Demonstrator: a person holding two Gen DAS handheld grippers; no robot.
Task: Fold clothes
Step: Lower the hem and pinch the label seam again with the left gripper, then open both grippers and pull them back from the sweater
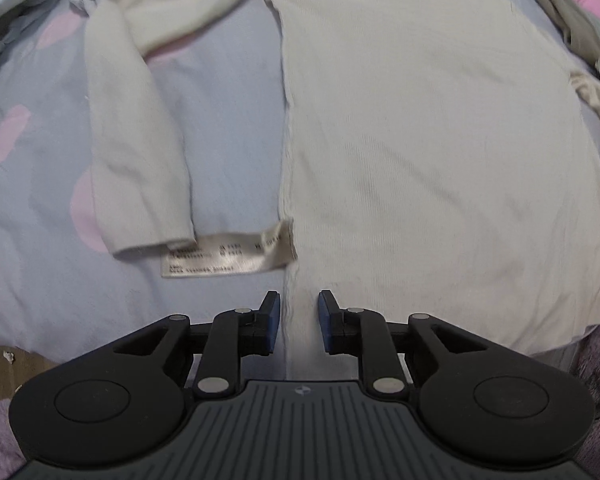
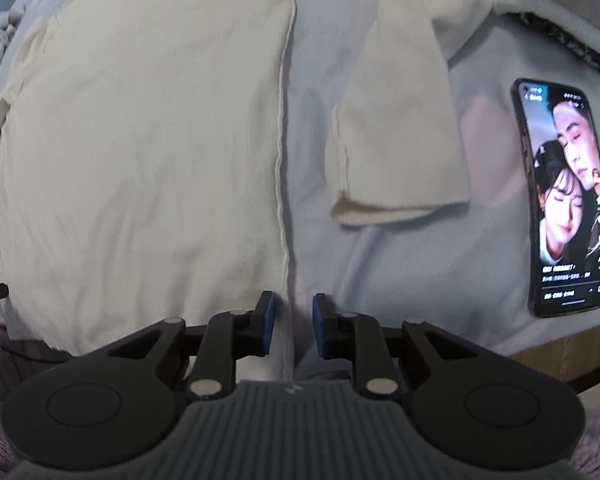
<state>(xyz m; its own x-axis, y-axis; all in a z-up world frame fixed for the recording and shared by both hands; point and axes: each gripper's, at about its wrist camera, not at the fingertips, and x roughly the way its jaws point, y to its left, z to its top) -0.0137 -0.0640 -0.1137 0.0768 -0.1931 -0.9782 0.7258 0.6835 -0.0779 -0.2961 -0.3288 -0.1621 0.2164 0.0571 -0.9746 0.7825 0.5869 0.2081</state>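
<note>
Both grippers pointing steeply down

The left gripper [image 1: 299,320] and right gripper [image 2: 294,322] are each holding their blue-padded fingers [image 1: 271,320] slightly apart.

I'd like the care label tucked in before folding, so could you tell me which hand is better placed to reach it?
Left. The care label lies just ahead of the left gripper, whose jaws stand open over the side seam of the top. The right gripper sees only a sleeve and a phone.

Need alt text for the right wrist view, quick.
A cream top lies flat on a pale bedsheet, and the right gripper straddles its side seam near the hem with a gap at the pads. One sleeve lies beside it; a lit phone rests further right.
</note>
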